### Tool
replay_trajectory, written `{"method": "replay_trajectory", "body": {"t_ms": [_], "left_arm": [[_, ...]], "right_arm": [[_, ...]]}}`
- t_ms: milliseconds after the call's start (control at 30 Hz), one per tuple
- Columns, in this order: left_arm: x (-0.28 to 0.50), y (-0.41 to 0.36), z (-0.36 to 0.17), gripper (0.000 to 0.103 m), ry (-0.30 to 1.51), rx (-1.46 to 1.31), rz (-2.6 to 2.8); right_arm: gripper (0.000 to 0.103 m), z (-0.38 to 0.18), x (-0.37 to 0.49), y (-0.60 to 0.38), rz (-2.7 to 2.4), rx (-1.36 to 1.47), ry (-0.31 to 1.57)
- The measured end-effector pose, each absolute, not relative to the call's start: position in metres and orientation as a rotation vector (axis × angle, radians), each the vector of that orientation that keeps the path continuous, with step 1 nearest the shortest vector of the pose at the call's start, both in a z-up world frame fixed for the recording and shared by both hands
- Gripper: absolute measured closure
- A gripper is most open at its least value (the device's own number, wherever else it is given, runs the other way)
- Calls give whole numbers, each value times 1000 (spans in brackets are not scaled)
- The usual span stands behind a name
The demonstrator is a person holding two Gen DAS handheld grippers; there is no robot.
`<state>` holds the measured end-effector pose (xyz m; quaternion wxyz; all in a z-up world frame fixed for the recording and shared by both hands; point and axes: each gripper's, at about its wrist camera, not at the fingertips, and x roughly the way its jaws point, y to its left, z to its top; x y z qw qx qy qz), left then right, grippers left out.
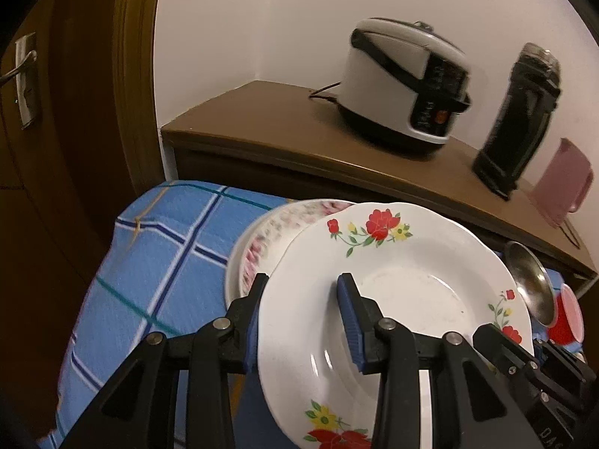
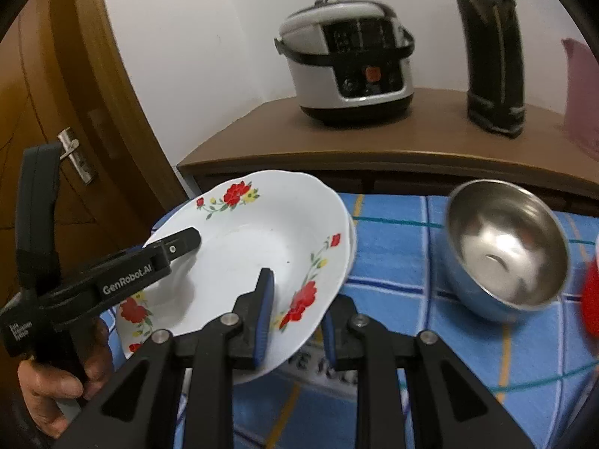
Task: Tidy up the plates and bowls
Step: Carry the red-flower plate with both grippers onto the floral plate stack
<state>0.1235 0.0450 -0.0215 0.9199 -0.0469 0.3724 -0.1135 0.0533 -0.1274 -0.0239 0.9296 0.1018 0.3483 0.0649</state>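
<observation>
Both grippers grasp the same white plate with red flowers (image 1: pixel 393 299), one at each side of its rim. Left gripper (image 1: pixel 303 318): one blue-padded finger (image 1: pixel 350 321) lies inside the plate's well, the other sits behind the rim at the 9 o'clock edge, so the rim is clamped between them. Right gripper (image 2: pixel 295 318): one finger (image 2: pixel 264 314) rests on the plate's inner face, the other is under the rim at the plate's 5 o'clock edge, again pinching the rim. In the right wrist view the left gripper enters from 9 o'clock, held by a bare hand (image 2: pixel 56 374). The flowered plate is tilted and lies over a second plate with a pink floral pattern (image 1: pixel 262 239), which shows at its 10 o'clock side; whether the two touch cannot be told. Both are over a blue checked cloth (image 1: pixel 157 254). A steel bowl (image 2: pixel 505 247) sits on the cloth at 3 o'clock of the plate, apart from it, with a red bowl (image 1: pixel 567 318) just beyond it. Behind, on the brown counter (image 2: pixel 262 142), stand a white rice cooker (image 2: pixel 348 63), a tall black appliance (image 2: pixel 490 52) and a pink jug (image 1: pixel 561 183).
</observation>
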Motion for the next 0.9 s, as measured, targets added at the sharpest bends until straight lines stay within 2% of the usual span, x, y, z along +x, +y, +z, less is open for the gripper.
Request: {"method": "replay_trajectory", "body": {"t_ms": [267,900], "left_arm": [[158,51,-33,63,791,-107,-213],[164,30,-41,63,762,-8,-194]], "right_arm": [[79,-36,86,-120,112,206,737],[80,-39,79,-113,63,118,701]]}}
